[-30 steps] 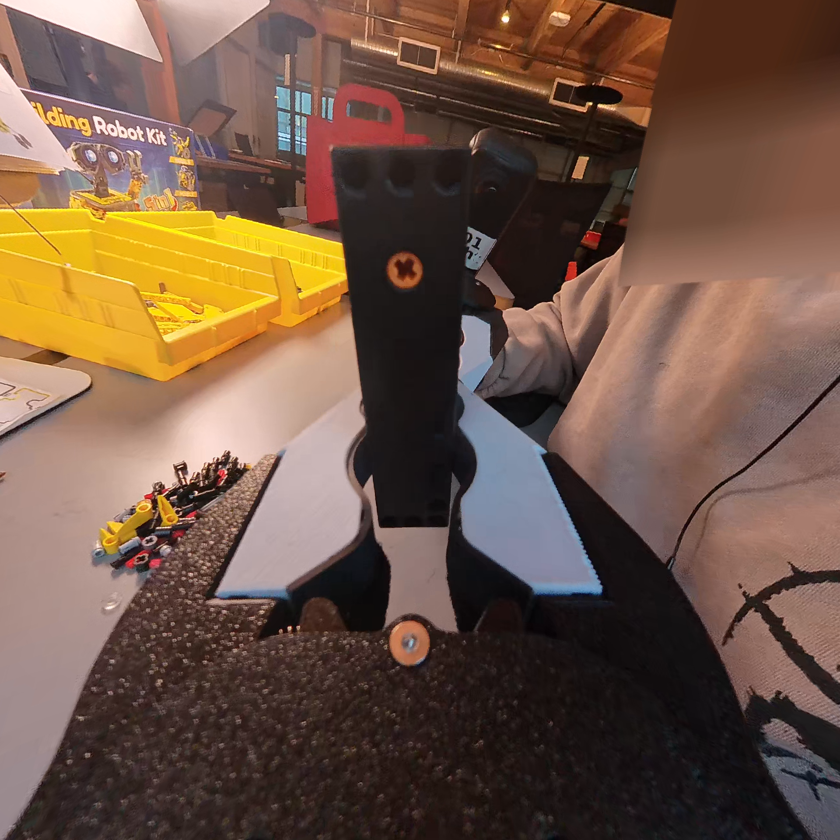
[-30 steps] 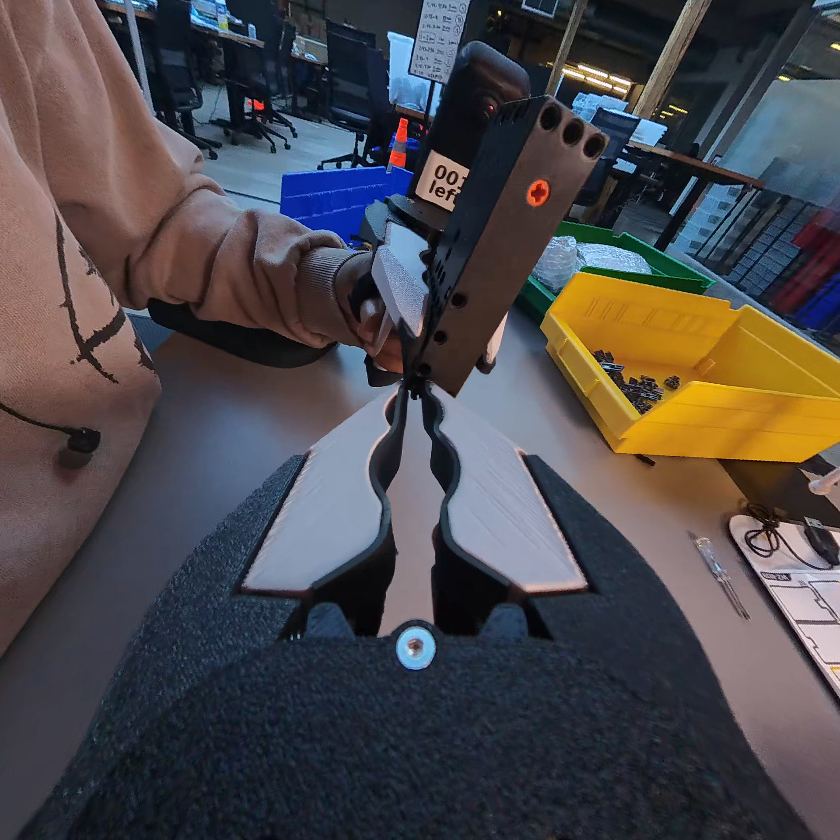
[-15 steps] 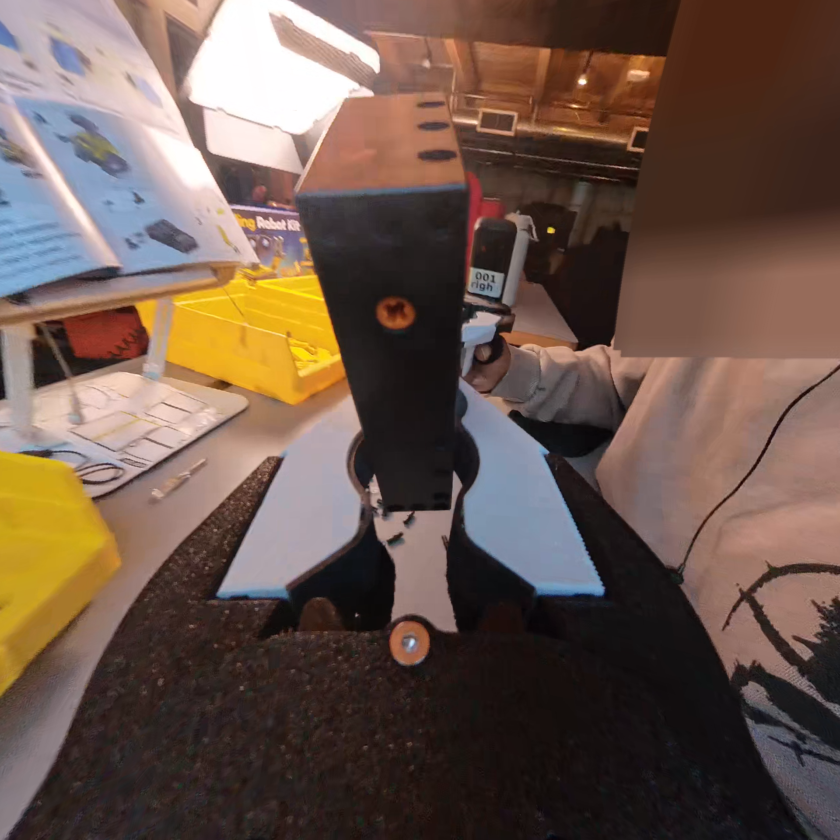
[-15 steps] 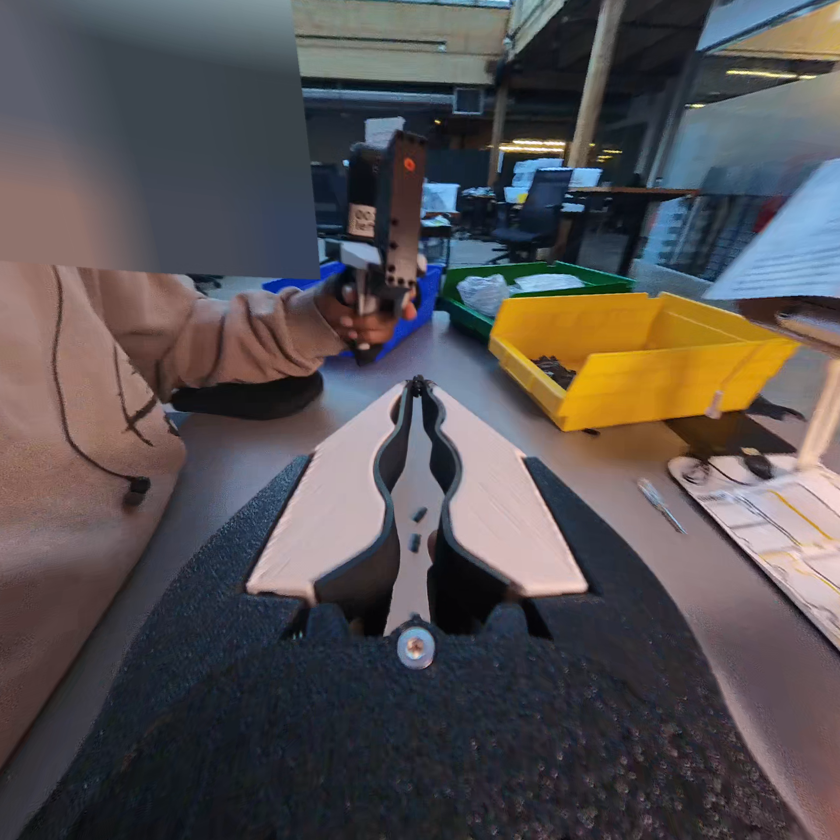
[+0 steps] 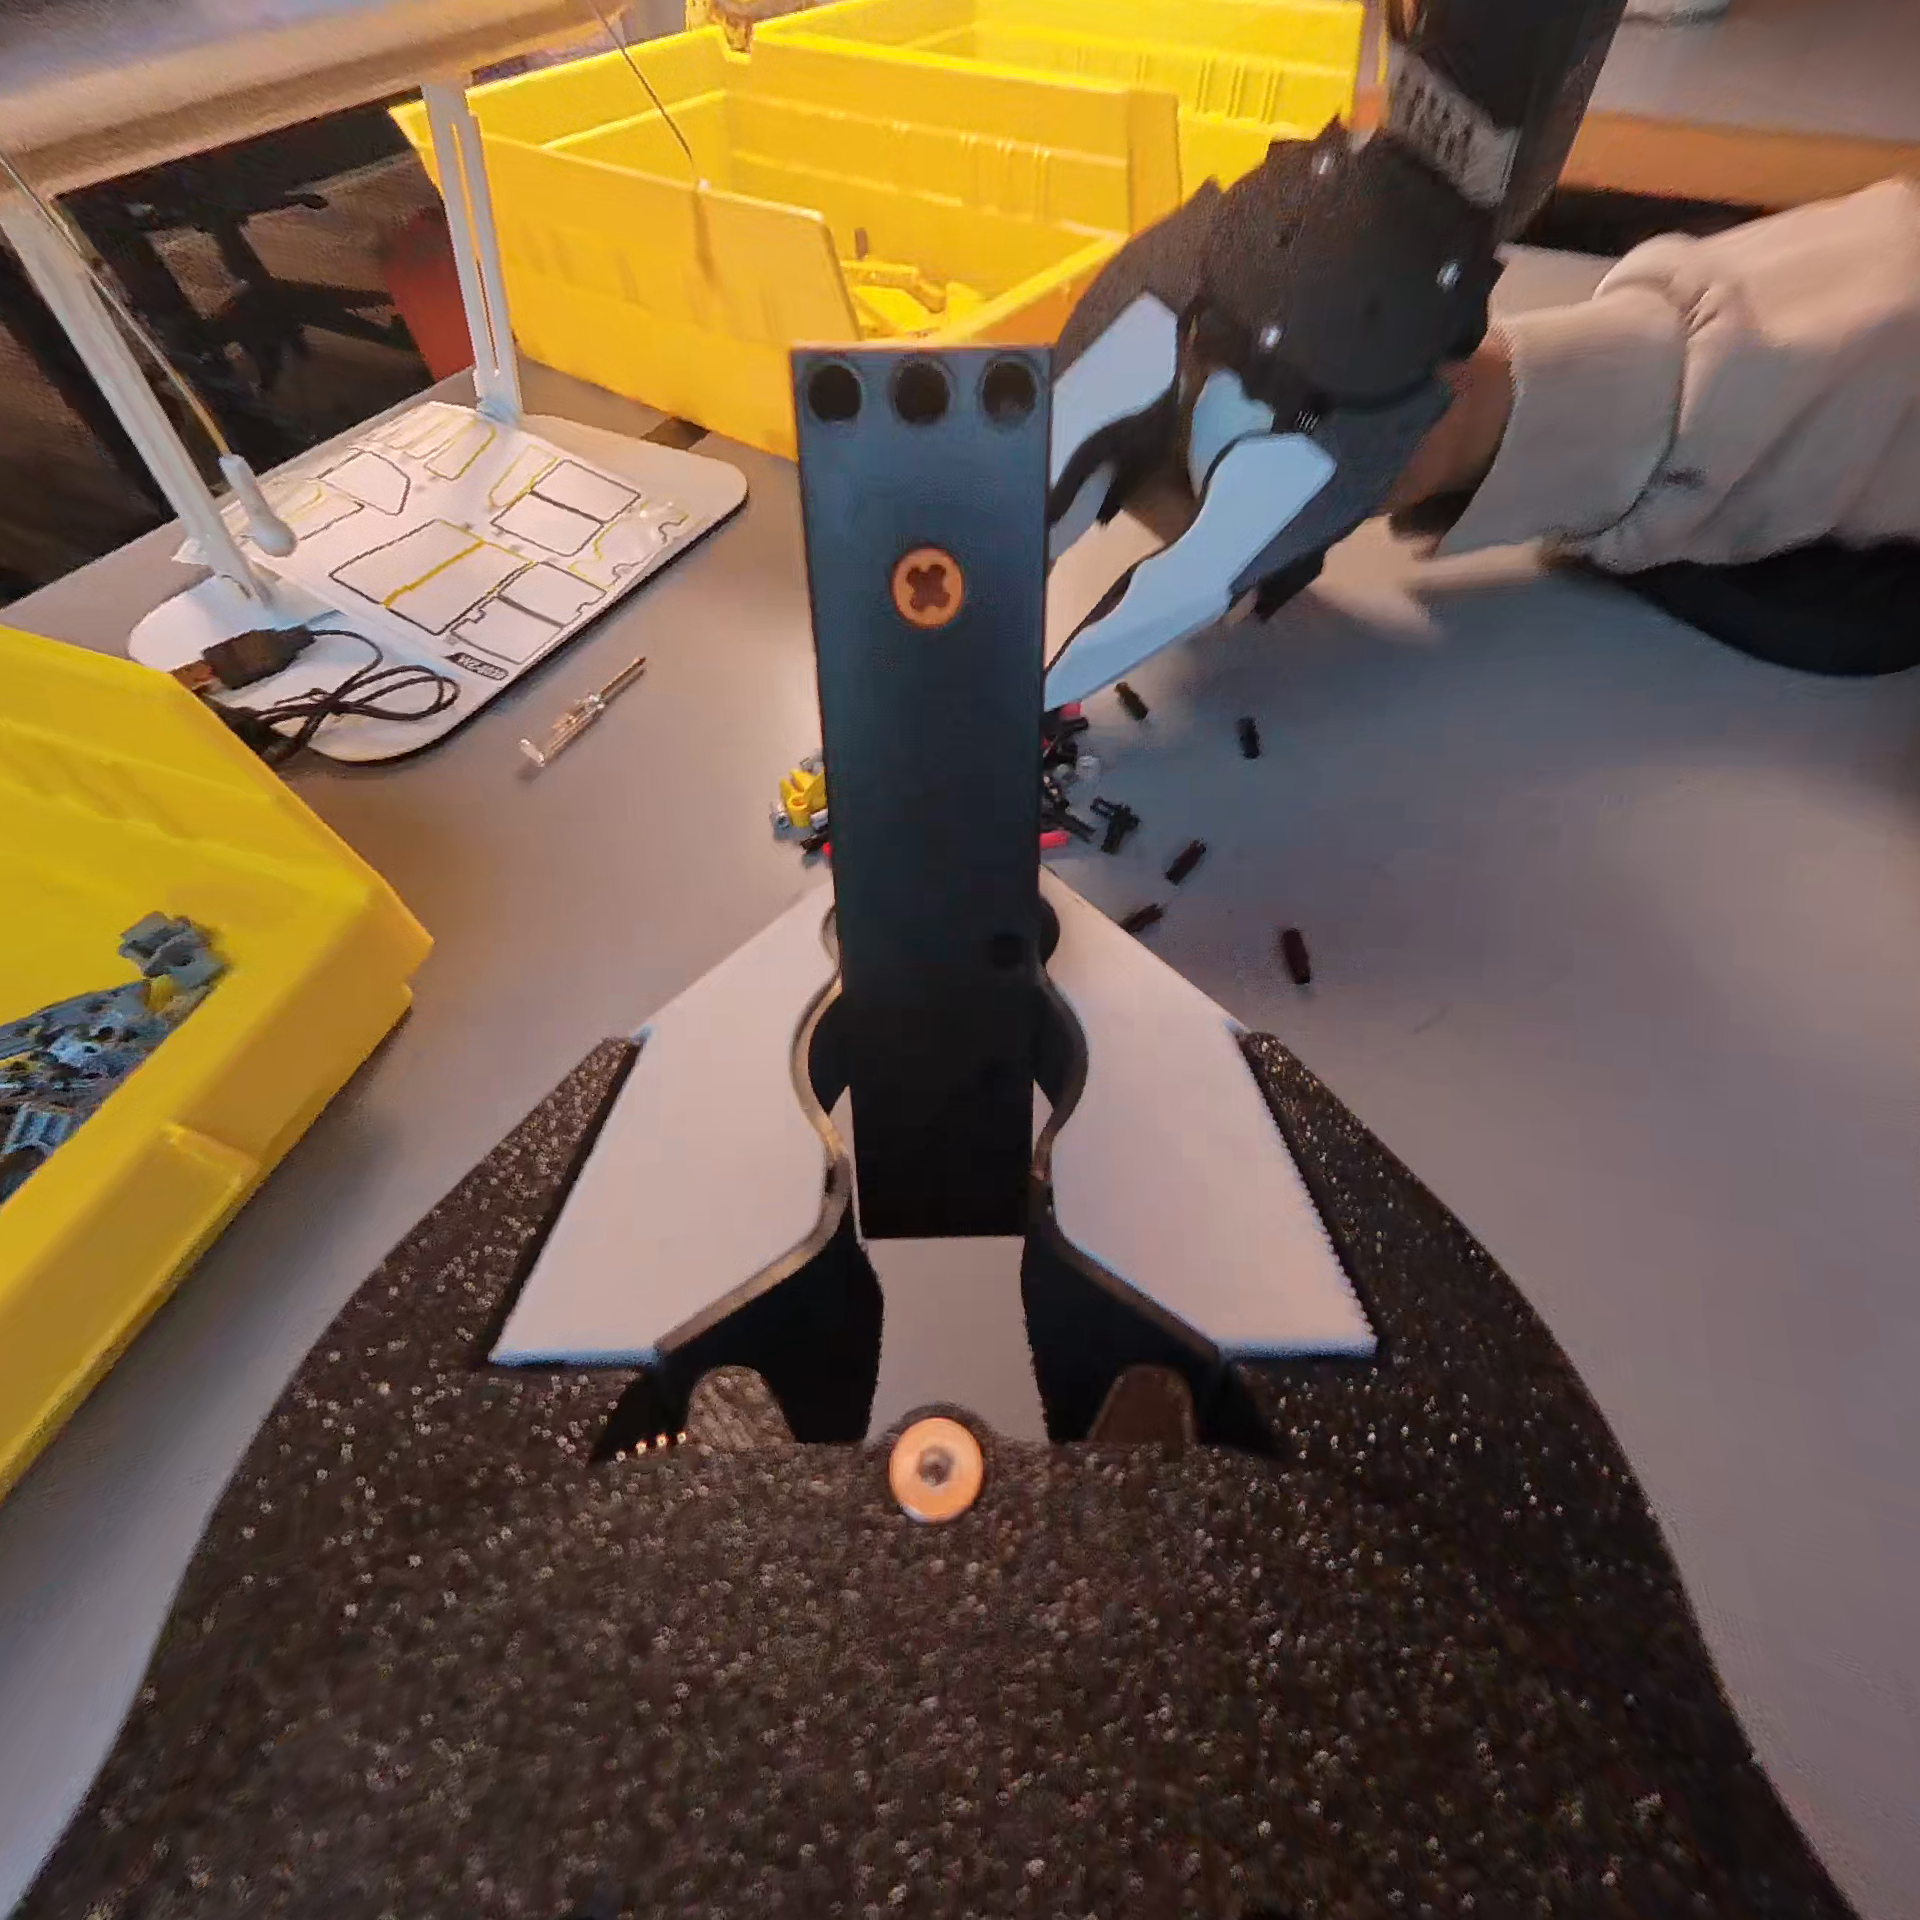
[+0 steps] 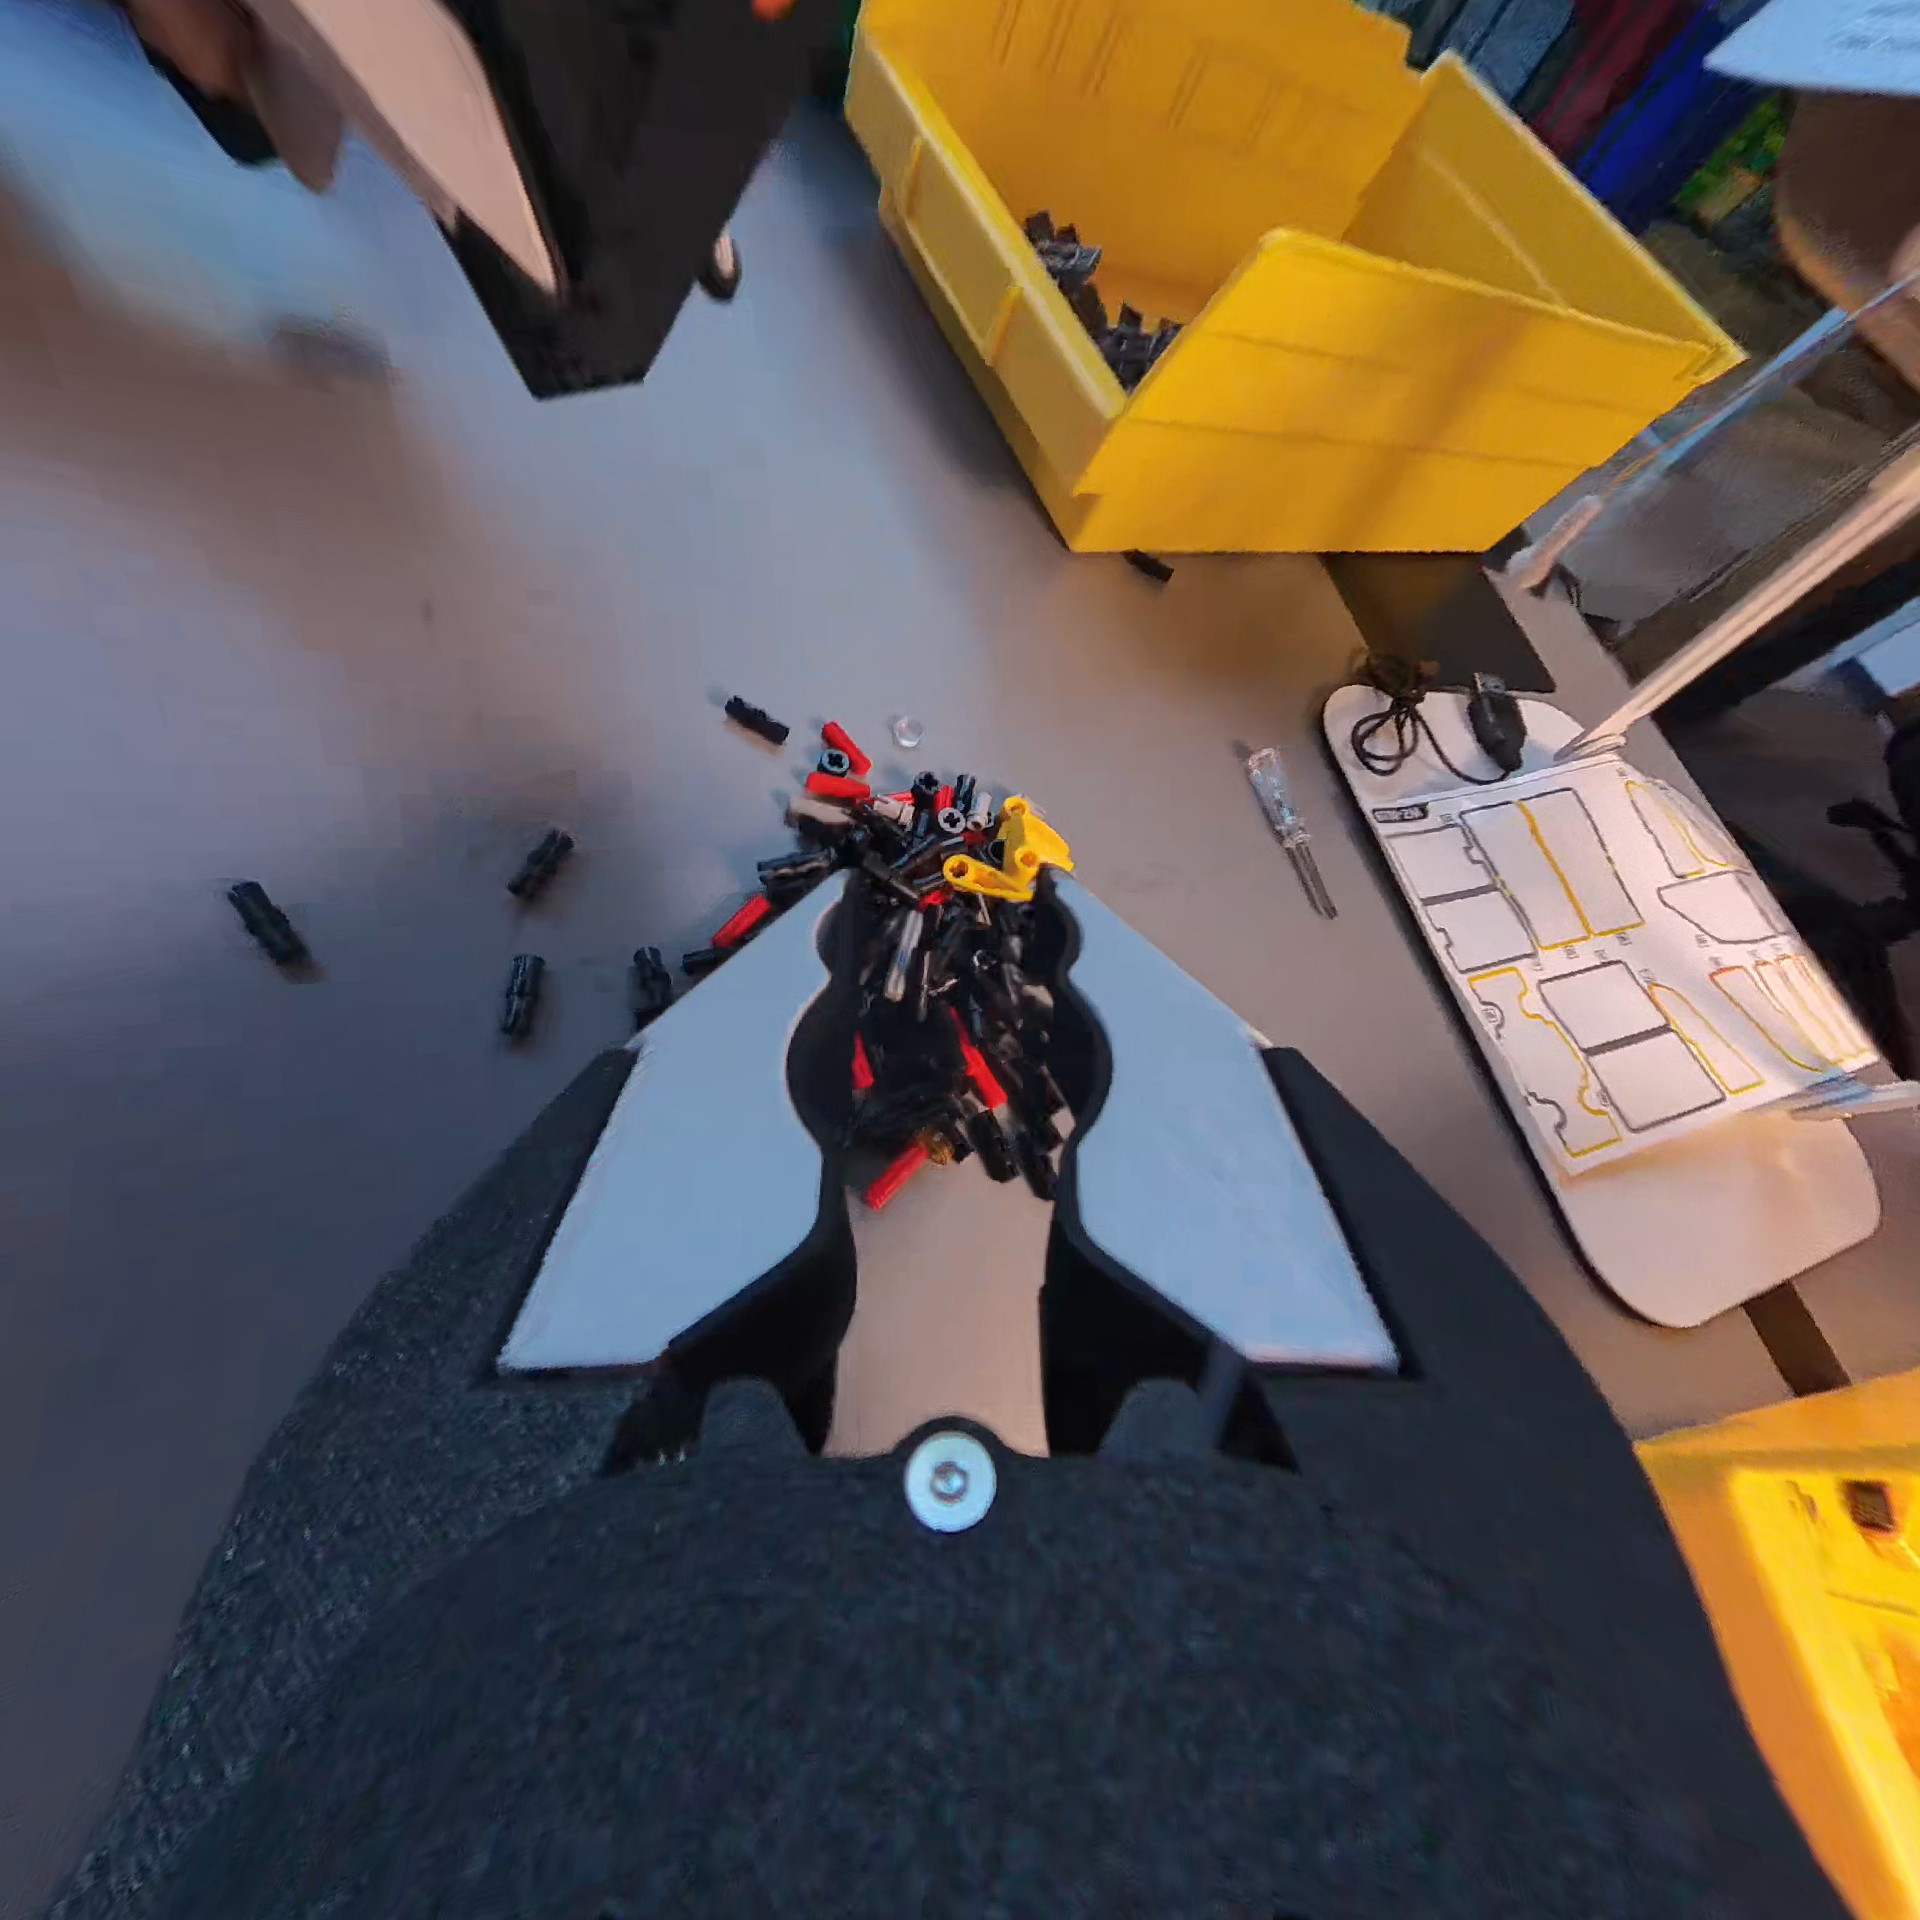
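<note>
Your left claw [image 5: 935,940] is clamped on a flat black bar [image 5: 925,727], which stands upright between the fingers, three holes along its top end and an orange screw head below them. Your right claw [image 6: 951,894] is partly open and empty. Its fingers straddle the near part of a pile of small black, red and yellow pieces [image 6: 940,862] in the middle of the grey tabletop [image 6: 520,520]. The blur leaves it unclear whether the tips touch the pile or the surface. None of the pieces is gripped, and the whole heap lies on the tabletop. A few loose black pins [image 6: 265,920] are scattered beside the pile, apart from it. Farther out lie a small clear-handled screwdriver [image 6: 1288,831], then a white board with outlined shapes [image 6: 1610,987] and a coiled black cable on its far end. A yellow bin [image 6: 1299,447] holding dark parts sits towards the far edge, and another yellow bin [image 5: 208,935] with grey parts sits at the edge beside your left claw. A row of yellow trays [image 5: 935,156] runs behind the board. Of the room only smeared dark shapes show past the tabletop.
</note>
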